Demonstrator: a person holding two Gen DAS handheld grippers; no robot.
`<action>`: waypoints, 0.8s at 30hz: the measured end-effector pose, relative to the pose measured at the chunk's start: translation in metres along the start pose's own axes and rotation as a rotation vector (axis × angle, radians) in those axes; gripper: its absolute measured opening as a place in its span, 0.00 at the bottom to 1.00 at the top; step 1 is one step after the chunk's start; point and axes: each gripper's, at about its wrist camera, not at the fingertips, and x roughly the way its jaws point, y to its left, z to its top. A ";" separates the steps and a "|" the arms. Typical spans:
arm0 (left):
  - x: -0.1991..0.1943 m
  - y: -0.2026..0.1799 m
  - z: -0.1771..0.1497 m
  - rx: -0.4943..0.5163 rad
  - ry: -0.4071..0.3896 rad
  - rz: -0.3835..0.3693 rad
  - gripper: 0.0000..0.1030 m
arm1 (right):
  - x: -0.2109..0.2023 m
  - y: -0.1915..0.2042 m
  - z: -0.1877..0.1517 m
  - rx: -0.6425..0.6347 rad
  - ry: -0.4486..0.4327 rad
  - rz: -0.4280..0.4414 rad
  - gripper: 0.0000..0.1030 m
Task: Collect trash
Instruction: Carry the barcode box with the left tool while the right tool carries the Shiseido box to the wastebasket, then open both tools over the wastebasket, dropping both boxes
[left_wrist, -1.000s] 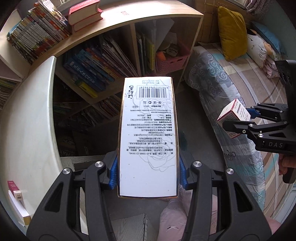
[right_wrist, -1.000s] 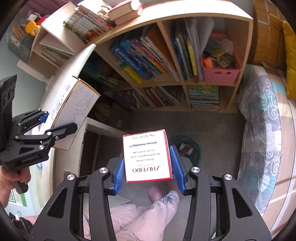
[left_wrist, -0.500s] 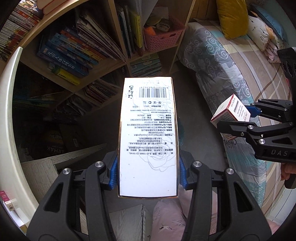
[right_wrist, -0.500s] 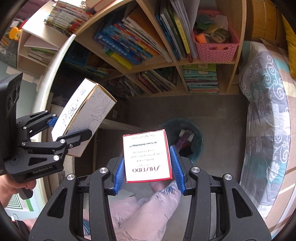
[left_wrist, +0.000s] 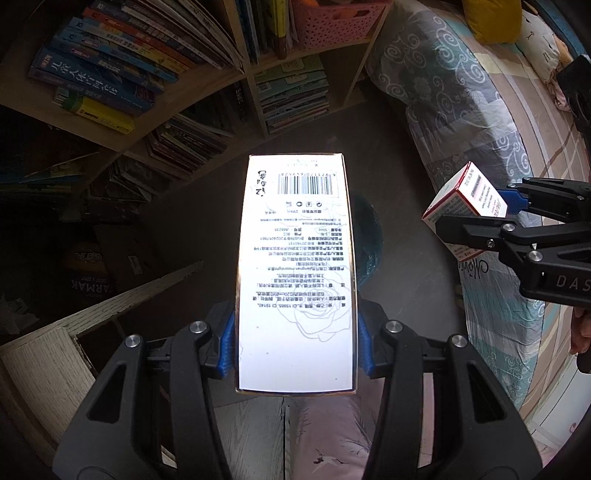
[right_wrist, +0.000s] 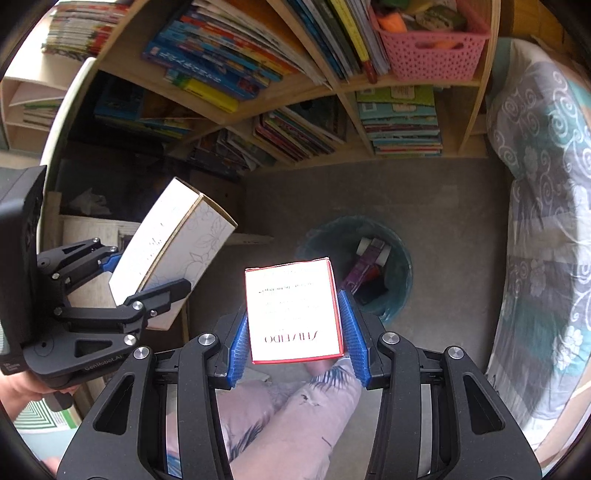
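Left hand-held gripper (left_wrist: 295, 343) clamps the tall box (left_wrist: 295, 273); right hand-held gripper (right_wrist: 293, 332) clamps the small box (right_wrist: 293, 310). Bin (right_wrist: 400, 258) sits on the floor, frame centre. Recommend centring each box over the rim before release.

Tall white carton (left_wrist: 295, 273), small red-edged box (right_wrist: 293, 310), above teal bin (right_wrist: 395, 254).

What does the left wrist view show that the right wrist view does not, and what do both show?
Only the left wrist view shows the barcode face of the tall white box and a yellow pillow on the bed. Only the right wrist view shows inside the teal trash bin, which already holds discarded packaging. Both show the left claw shut on the tall white box, the right claw shut on the small red-edged box, and the bookshelf.
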 end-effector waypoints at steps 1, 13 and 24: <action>0.007 0.000 0.001 0.004 0.010 -0.001 0.45 | 0.006 -0.003 0.000 0.007 0.005 0.003 0.44; 0.071 -0.011 0.009 0.057 0.097 -0.022 0.45 | 0.074 -0.041 -0.003 0.107 0.057 0.006 0.44; 0.101 -0.012 0.016 0.062 0.135 -0.049 0.45 | 0.099 -0.052 0.004 0.127 0.068 0.024 0.44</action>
